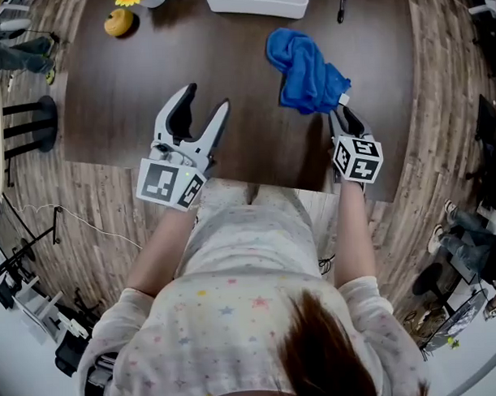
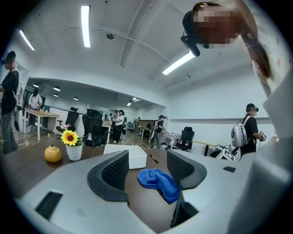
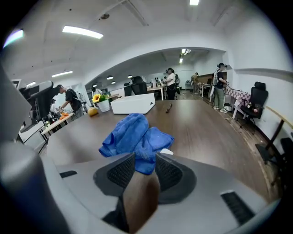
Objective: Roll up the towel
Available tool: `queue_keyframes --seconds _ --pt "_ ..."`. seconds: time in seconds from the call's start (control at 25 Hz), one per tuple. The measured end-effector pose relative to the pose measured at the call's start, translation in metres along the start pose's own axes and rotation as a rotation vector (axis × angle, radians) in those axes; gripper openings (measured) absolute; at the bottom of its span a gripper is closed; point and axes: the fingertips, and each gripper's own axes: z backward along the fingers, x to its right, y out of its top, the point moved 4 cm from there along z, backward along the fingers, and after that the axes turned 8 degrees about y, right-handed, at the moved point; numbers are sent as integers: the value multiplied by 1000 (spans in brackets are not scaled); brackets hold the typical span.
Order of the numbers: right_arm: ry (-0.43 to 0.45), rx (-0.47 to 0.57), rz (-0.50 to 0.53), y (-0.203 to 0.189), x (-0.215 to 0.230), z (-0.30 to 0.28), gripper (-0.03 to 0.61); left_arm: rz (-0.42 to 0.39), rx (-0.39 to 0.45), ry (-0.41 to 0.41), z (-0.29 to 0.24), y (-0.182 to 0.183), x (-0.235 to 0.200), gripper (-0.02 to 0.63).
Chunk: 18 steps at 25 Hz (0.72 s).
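Middle left: the left gripper is wide open and empty. Upper right: the blue towel lies bunched on the table, its near edge pinched by the right gripper. I think it is best to spread it flat first, then roll.

blue towel bunched on table, right gripper at its edge

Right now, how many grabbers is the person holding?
2. The left gripper is over the table's near edge, jaws apart; the right gripper, beside it, has jaws shut on the blue towel.
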Motion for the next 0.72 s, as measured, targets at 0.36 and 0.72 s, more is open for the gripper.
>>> queue_keyframes --seconds 0.36,0.72 --pt "-10 -147 -5 -19 9 -23 114 8 -30 4 -6 -9 -4 244" --pt "9 -139 14 -17 -7 -14 17 1 -70 -65 -5 -24 11 244"
